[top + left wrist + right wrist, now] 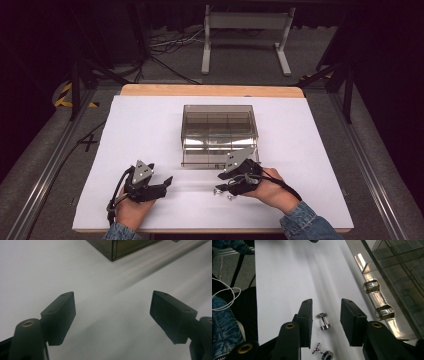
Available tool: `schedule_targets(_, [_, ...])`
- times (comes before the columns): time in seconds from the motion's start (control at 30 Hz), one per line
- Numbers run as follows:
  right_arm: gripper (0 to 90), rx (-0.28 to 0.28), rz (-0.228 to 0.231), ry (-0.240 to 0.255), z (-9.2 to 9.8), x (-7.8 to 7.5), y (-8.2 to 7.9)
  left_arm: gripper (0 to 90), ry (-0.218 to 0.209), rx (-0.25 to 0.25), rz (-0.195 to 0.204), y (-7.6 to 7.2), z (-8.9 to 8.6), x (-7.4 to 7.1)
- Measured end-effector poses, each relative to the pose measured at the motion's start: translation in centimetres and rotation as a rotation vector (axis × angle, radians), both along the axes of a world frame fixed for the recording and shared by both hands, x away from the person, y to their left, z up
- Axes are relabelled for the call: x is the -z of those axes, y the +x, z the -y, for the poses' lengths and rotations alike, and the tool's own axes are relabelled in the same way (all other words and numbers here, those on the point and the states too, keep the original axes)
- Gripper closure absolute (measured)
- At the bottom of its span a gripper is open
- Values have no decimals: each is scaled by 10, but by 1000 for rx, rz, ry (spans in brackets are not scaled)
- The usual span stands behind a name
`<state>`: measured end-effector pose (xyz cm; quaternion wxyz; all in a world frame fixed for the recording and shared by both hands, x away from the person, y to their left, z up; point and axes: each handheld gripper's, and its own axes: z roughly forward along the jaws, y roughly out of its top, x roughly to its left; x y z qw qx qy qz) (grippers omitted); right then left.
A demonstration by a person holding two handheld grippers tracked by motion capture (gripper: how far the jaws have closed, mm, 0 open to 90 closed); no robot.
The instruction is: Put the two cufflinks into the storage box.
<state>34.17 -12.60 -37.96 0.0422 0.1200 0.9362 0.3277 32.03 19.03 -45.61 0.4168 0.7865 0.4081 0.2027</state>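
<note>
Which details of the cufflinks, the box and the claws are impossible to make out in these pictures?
- Cufflinks: in the high view they are tiny glints beside the right claw; their pattern is unreadable.
- Nearer cufflink: the right gripper view's bottom edge cuts it off; the farther cufflink lies between open jaws, untouched.
- Box: glare and smoked walls hide its contents, and both gripper views crop it.
- Left claw: open over bare paper.

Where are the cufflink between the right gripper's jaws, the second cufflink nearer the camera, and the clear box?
Cufflink between the jaws (323,321), right gripper view, on its post.
Second cufflink (323,352), right gripper view, on its post beside the round end.
Clear box (220,111), high view, on its tinted lid.
</note>
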Motion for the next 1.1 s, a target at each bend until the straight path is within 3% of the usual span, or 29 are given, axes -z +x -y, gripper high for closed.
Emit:
schedule_targets(0.5, [626,-4,-35,-61,-7,23,2,215,-1,-1,-1,0,0,0])
schedule_targets(1.1, [671,-18,-34,-132,-12,41,3,214,-1,-1,-1,0,0,0])
